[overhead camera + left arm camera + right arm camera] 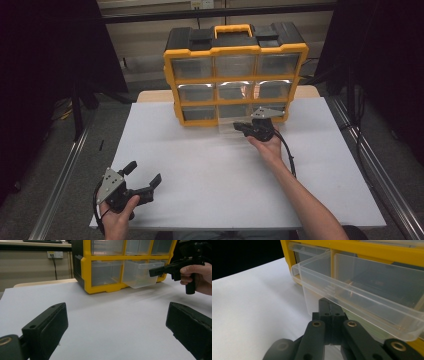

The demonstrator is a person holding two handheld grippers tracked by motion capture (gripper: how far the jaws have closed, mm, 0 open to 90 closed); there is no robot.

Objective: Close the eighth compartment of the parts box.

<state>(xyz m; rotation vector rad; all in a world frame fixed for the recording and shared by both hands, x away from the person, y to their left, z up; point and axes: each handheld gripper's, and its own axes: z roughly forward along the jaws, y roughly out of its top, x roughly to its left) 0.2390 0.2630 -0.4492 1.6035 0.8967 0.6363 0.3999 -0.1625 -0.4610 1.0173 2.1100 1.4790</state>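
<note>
The right gripper (243,126) has its fingers clenched on the front of the clear drawer (141,273), pulled partway out of the yellow organizer's (235,75) bottom row. Judged incomplete: drawer not fully out. The left gripper (145,176) rests released on the tabletop (210,175).

White-topped table with a drawer cabinet

The table (210,175) carries a yellow-and-black drawer cabinet (235,75) at its far edge, ahead of the left gripper's wide-apart jaws; bare white surface lies between those jaws.
</note>
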